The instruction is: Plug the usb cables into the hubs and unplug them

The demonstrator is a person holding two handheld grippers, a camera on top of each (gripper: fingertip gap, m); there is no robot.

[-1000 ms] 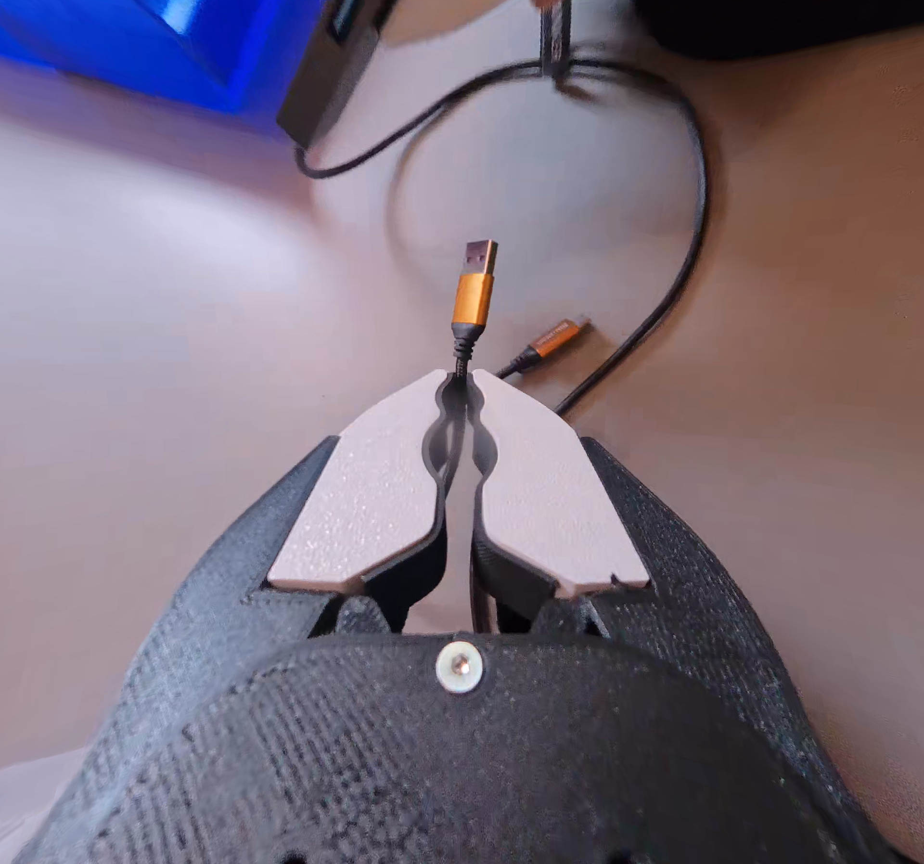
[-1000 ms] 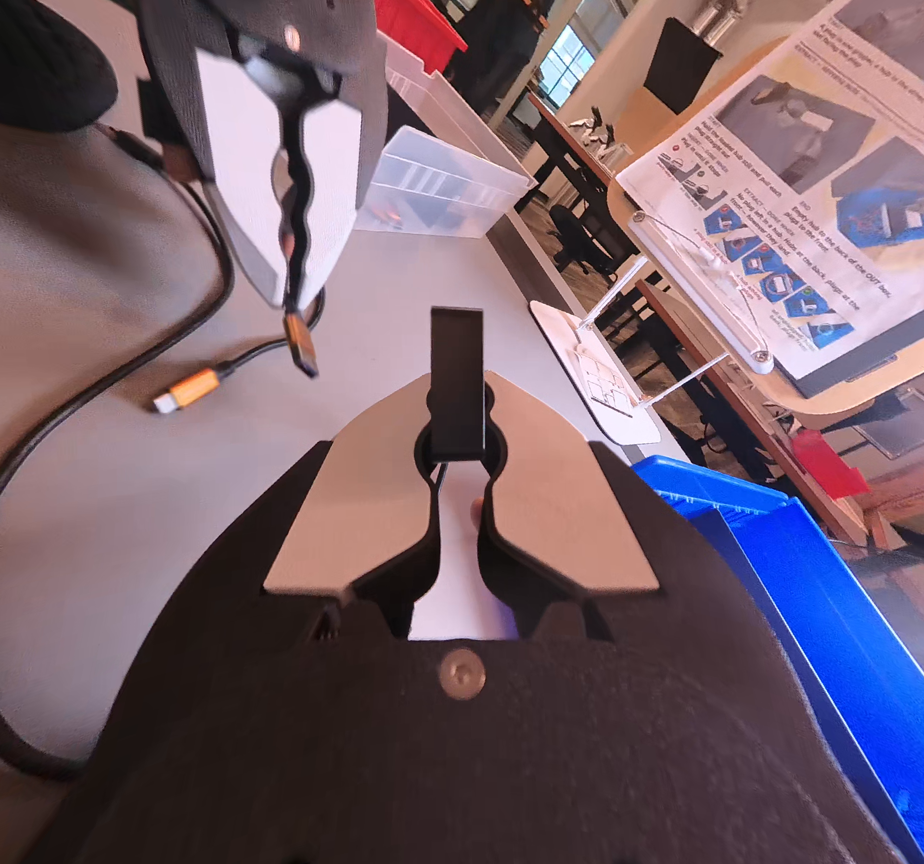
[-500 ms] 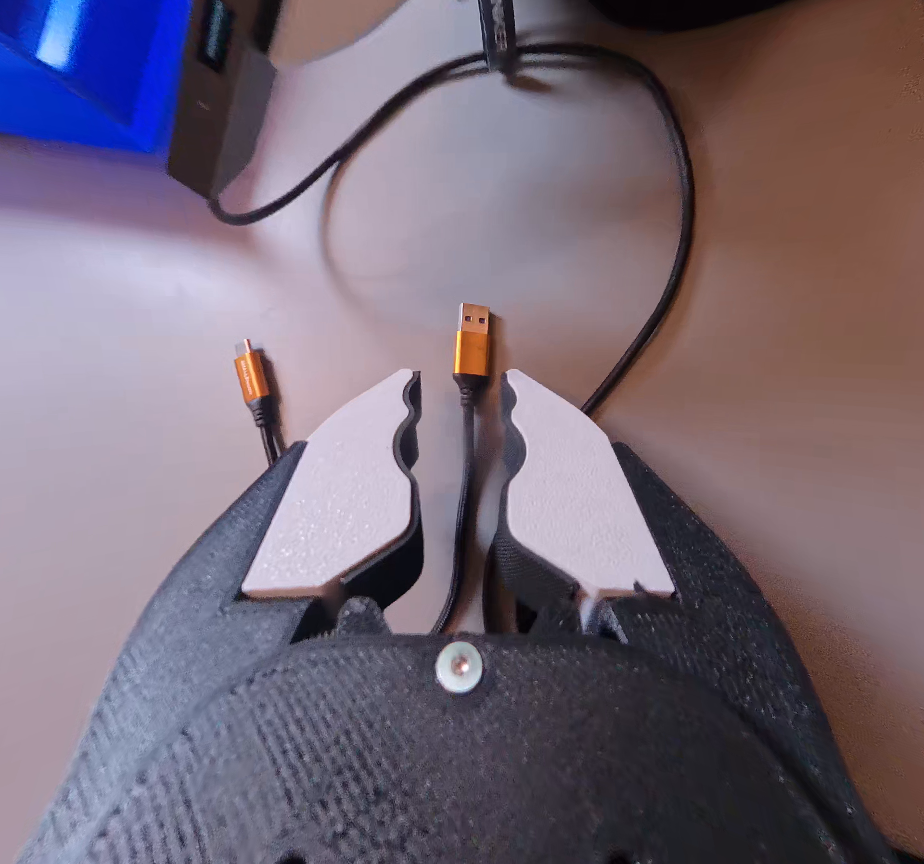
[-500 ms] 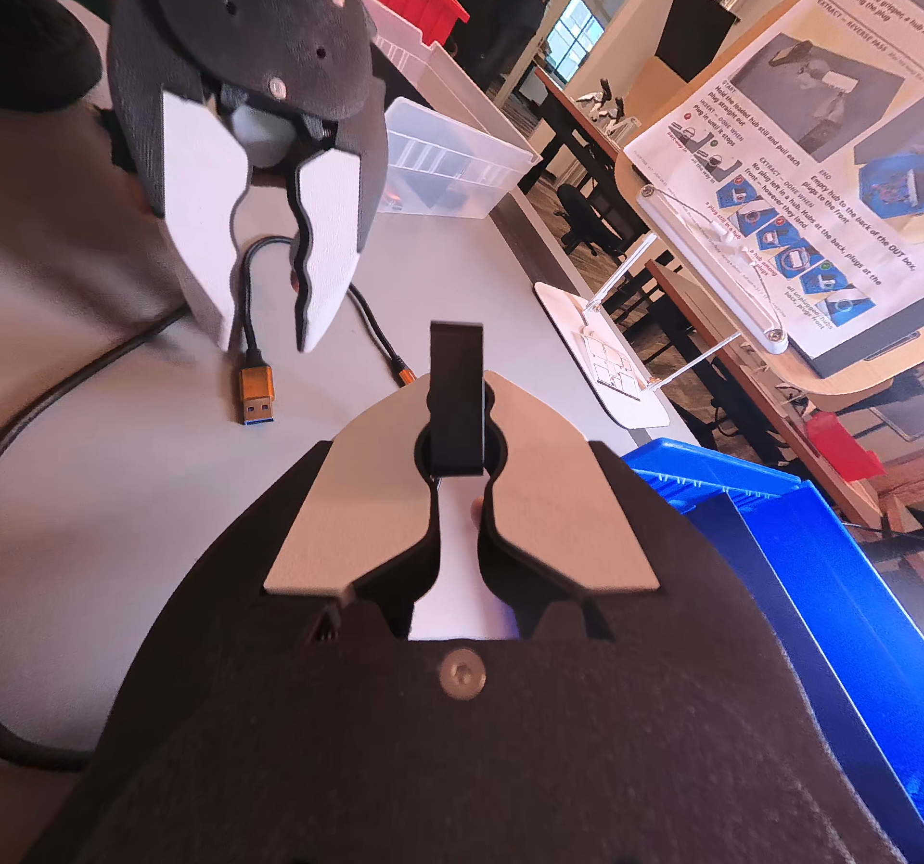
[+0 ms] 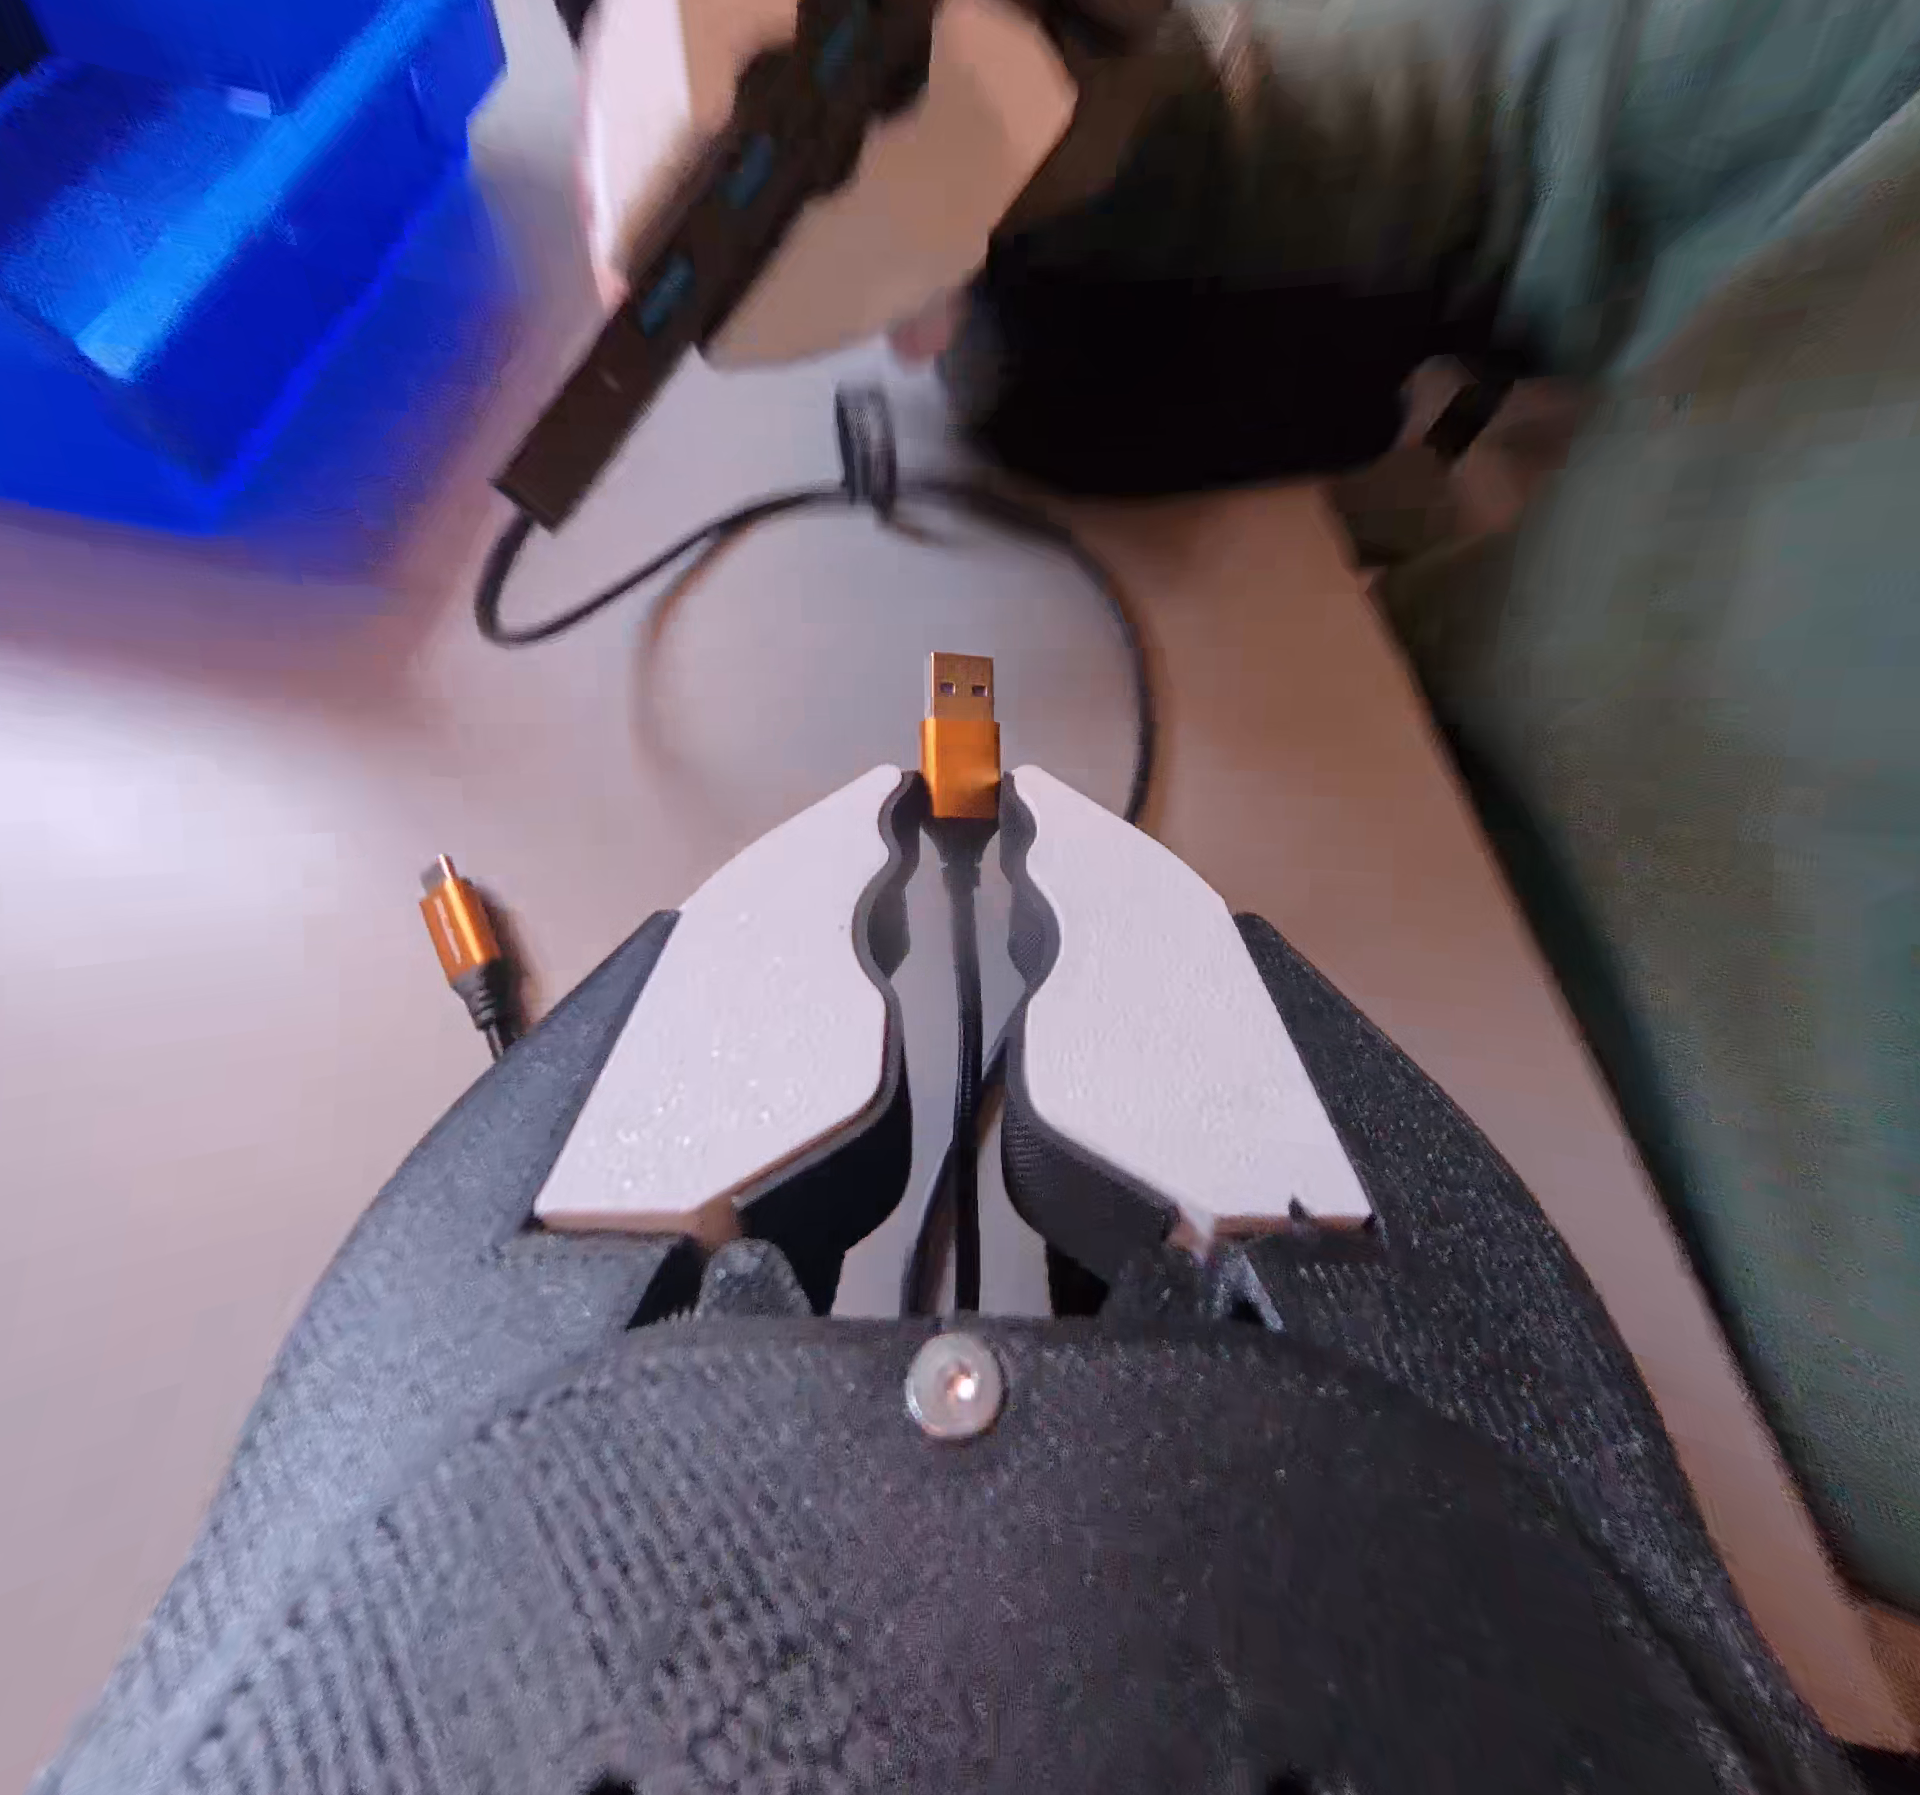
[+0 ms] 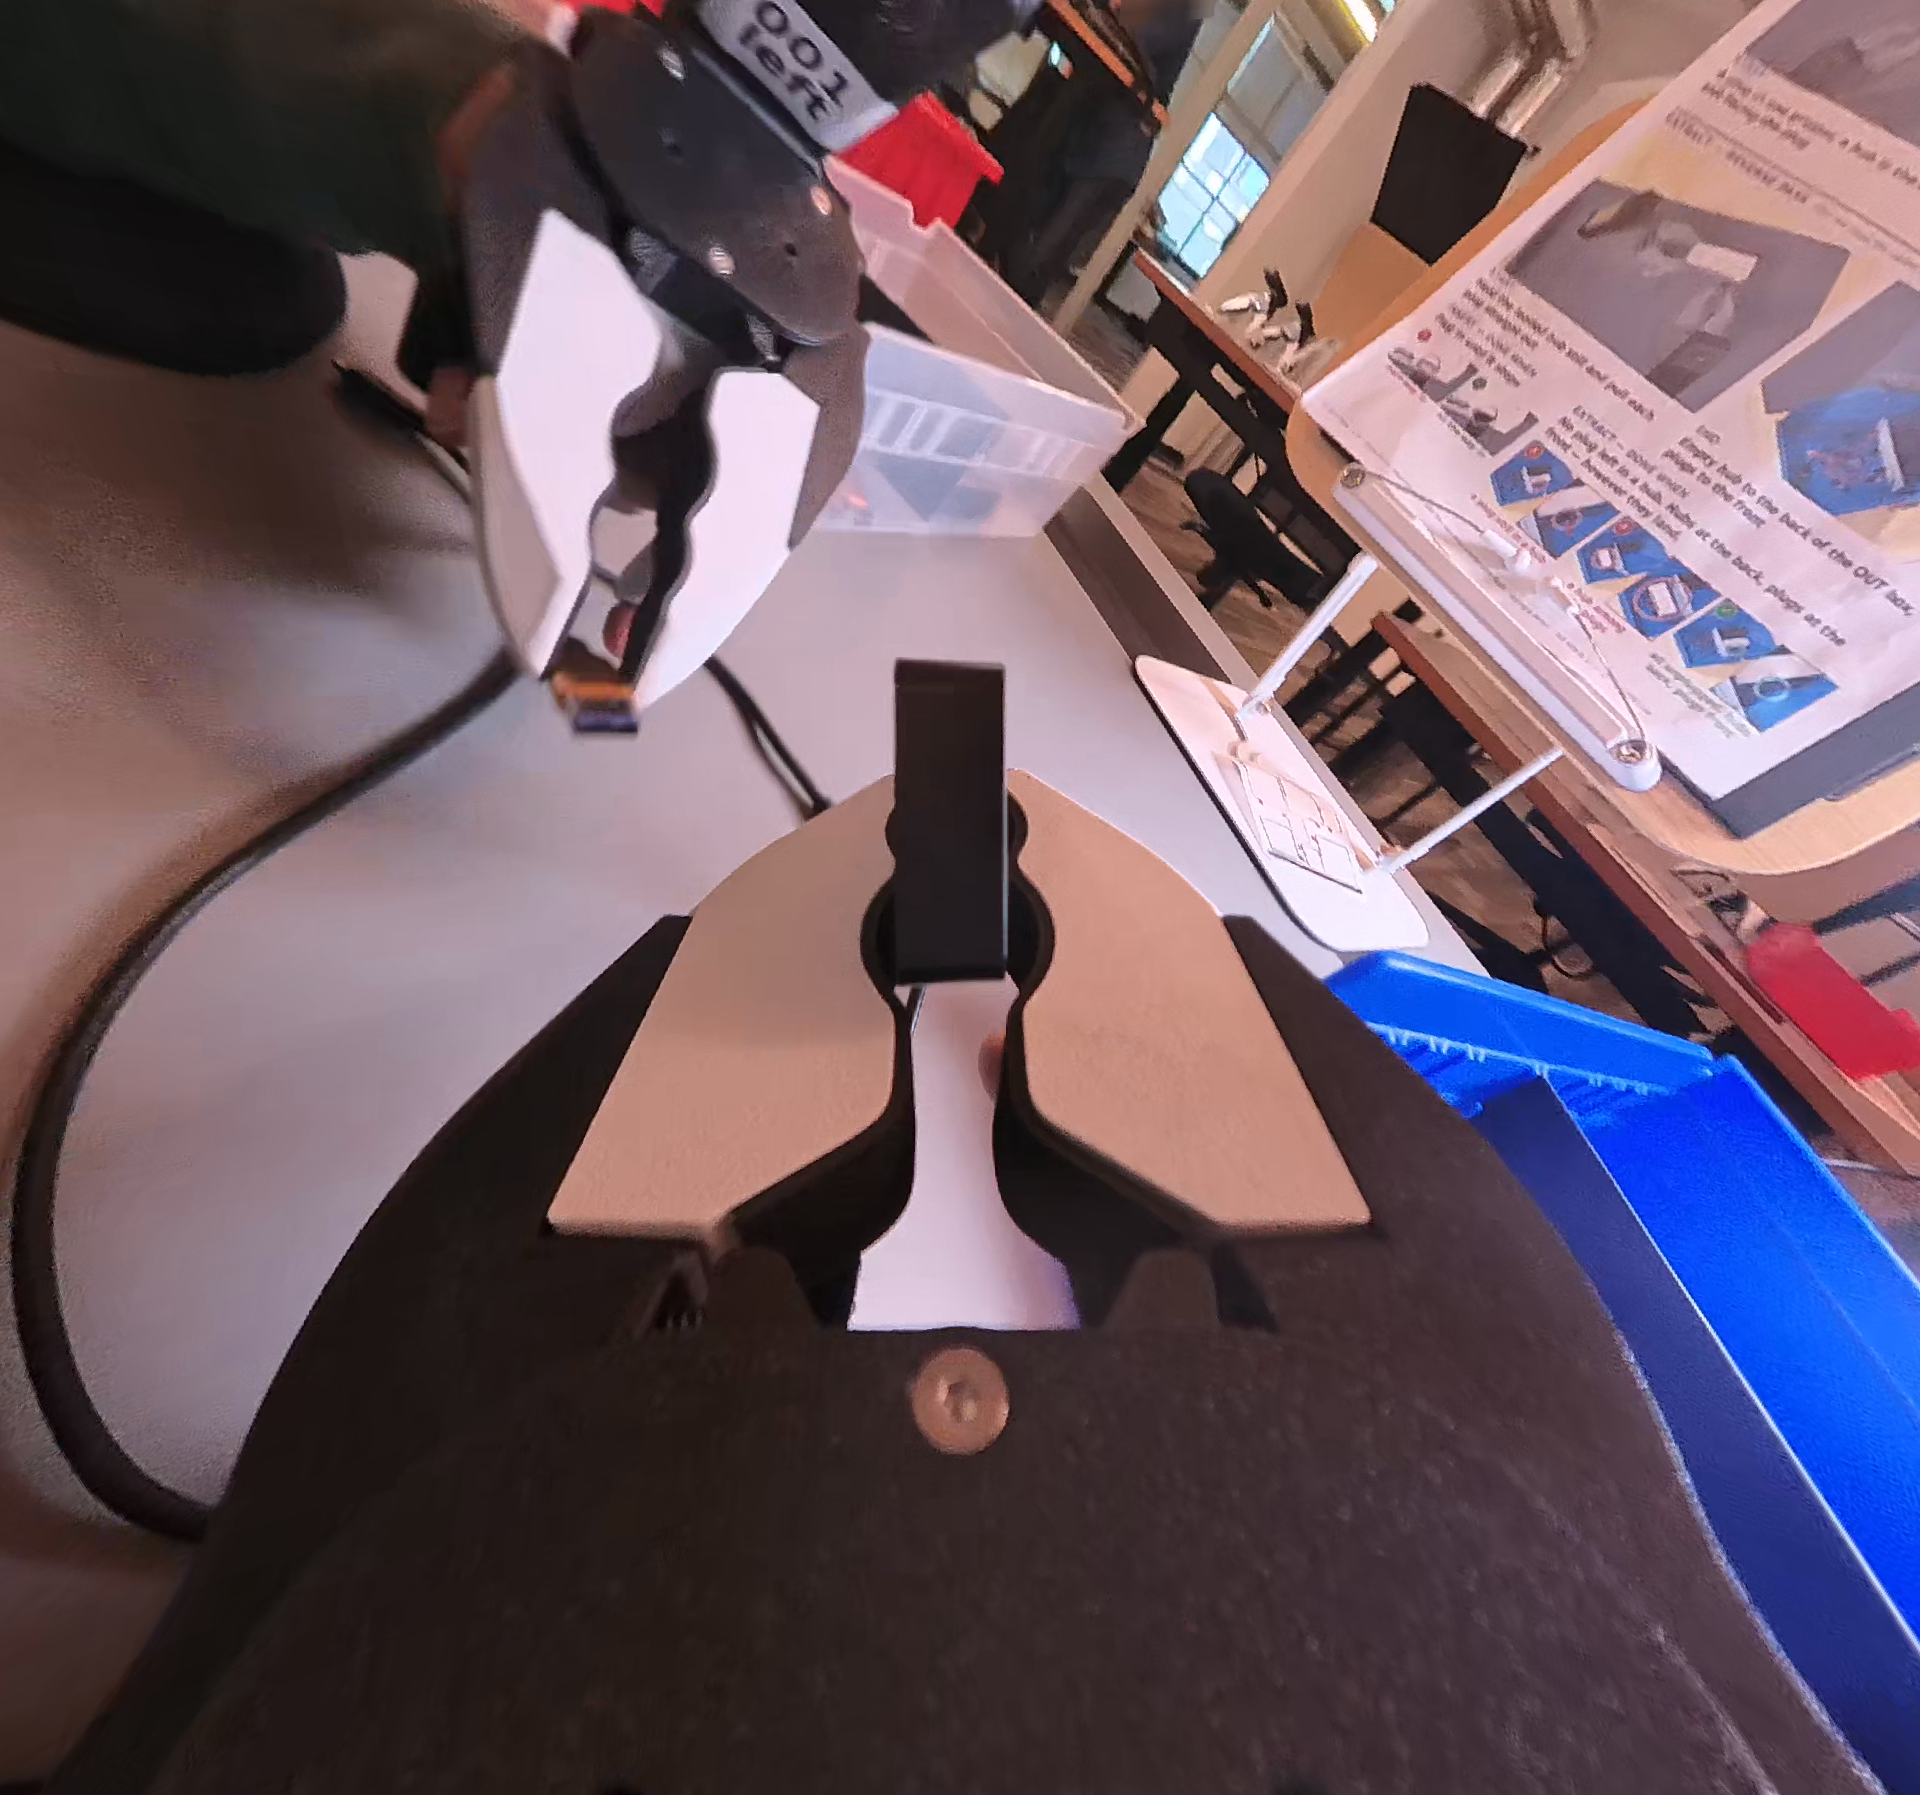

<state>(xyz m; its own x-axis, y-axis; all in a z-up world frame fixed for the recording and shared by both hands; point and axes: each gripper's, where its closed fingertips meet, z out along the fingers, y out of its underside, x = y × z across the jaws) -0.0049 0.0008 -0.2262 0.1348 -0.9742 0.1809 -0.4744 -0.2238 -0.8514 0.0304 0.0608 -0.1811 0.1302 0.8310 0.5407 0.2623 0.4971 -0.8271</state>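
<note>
Left gripper (image 5: 961, 789) clamped on orange-sleeved metal USB-A plug (image 5: 961, 737), tip protruding ahead. Right gripper (image 6: 951, 852) pinched slim black rectangular hub (image 6: 951, 810), up-left ahead of plug. Risk: narrow grip let plug pivot; misaligned push would jam at port.
</note>
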